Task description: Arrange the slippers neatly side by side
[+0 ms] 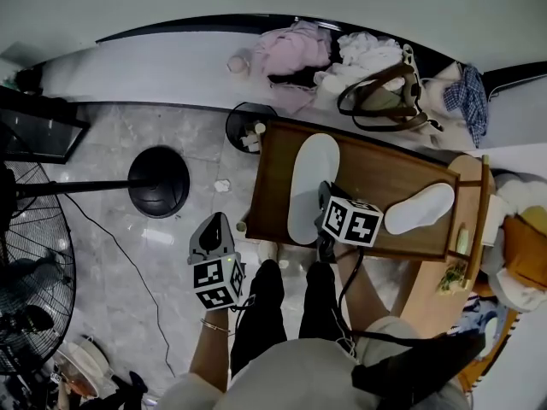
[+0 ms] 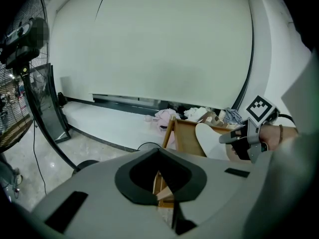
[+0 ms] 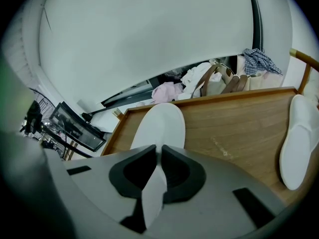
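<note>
Right gripper view: right tool point(image 3: 159, 152) clamped on flat, smooth white slipper point(image 3: 159, 126); left tool point(image 2: 159, 154) closed, empty.

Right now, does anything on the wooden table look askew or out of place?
The slippers are not paired. One slipper lies lengthwise along the left side of the wooden table, its near end pinched in the right hand-held gripper; the other slipper sits apart near the right edge, turned at an angle.

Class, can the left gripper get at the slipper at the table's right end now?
Probably not: the left gripper hangs off the table's left edge; the right gripper, gripping the other slipper, blocks the far slipper.
</note>
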The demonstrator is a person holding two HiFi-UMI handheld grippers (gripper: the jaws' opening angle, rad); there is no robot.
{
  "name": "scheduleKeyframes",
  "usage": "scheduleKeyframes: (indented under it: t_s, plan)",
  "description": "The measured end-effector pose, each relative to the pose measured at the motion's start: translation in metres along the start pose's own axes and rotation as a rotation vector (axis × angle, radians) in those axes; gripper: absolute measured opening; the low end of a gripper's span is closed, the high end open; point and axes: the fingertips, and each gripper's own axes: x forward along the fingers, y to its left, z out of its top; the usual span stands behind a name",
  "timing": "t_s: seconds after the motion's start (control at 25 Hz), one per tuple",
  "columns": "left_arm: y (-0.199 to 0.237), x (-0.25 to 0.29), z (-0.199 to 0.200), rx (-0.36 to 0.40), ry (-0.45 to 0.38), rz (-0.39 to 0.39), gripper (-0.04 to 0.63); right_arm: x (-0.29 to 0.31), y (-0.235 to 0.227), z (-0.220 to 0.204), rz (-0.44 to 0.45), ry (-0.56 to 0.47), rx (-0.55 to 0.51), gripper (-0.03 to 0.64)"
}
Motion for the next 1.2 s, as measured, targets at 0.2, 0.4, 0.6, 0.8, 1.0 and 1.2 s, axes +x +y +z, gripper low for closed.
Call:
scheduleKeyframes:
  t_s: [0.2, 0.4, 0.6, 0.8, 1.0, 1.2]
  plan:
    - [-0.001, -0.001, -0.001, 0.0, 0.001, 0.001, 0.017, -0.001, -0.001, 0.0, 0.003, -0.005, -0.004, 0.049]
    - [-0.001, -0.003, -0.003, -0.004, -0.001, 0.003, 0.017, -0.003, 0.0, 0.0, 0.009, -0.012, -0.006, 0.057]
    - [-0.001, -0.006, -0.003, -0.009, -0.008, 0.006, 0.017, -0.006, 0.001, 0.001, 0.008, -0.012, -0.016, 0.126]
    - [-0.002, -0.011, 0.0, -0.013, -0.024, 0.004, 0.017, -0.014, 0.001, 0.005, 0.003, -0.026, -0.025, 0.149]
    - [-0.008, -0.015, 0.007, -0.014, -0.049, 0.0, 0.017, -0.031, -0.003, 0.014, -0.002, -0.052, -0.038, 0.153]
    - [-0.024, -0.021, 0.015, -0.015, -0.08, -0.019, 0.017, -0.057, -0.009, 0.022, -0.01, -0.085, -0.049, 0.153]
